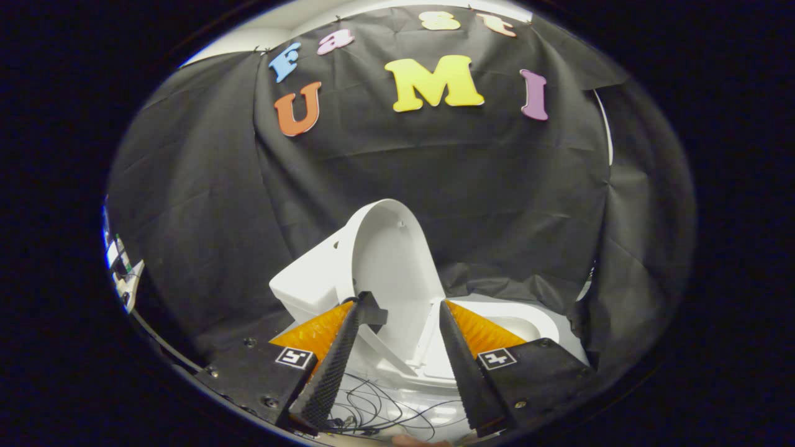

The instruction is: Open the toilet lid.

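Your gripper has its fingers spread well apart, and they hold nothing; the gap between them is wide and neither fingertip presses on anything. Between the two fingers, just ahead of the tips, you see the toilet lid standing raised, its pale inner face turned toward you and its rounded top edge reaching above the fingertips. The left fingertip sits close against the lid's lower edge, though you cannot tell from here whether it touches. Left of the lid, beyond the left finger, is the white tank. To the right, partly behind the right finger, the seat and bowl lie open and low. Below the lid, between the finger bases, a tangle of thin dark cables lies on a pale surface. Behind the toilet hangs the black cloth wall.
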Available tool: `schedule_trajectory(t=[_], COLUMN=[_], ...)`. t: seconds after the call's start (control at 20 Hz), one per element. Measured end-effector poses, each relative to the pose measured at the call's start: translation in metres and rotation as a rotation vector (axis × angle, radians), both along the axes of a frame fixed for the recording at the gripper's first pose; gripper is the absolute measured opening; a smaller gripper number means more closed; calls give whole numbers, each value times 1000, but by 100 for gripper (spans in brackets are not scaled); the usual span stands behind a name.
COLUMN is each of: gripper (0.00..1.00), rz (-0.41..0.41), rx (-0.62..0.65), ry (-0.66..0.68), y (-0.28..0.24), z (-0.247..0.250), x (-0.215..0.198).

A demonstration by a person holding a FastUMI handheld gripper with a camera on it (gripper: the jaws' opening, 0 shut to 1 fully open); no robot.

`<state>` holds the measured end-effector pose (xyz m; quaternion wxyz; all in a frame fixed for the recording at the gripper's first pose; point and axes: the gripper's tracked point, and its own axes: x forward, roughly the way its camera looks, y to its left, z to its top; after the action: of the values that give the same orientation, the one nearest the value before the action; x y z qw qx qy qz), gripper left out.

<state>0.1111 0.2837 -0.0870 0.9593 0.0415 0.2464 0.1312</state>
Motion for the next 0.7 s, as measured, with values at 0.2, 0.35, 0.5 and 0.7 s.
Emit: schedule_trajectory(t=[0.2, 0.35, 0.5, 0.7], gripper=[82, 82, 82, 92], rz=[-38, -46, -82, -114], rx=[-6, -16, -16, -27], ry=[-78, -149, -222, -288], y=[-38, -61, -89, -121], z=[28, 52, 75, 95], x=[-9, -25, -38, -58])
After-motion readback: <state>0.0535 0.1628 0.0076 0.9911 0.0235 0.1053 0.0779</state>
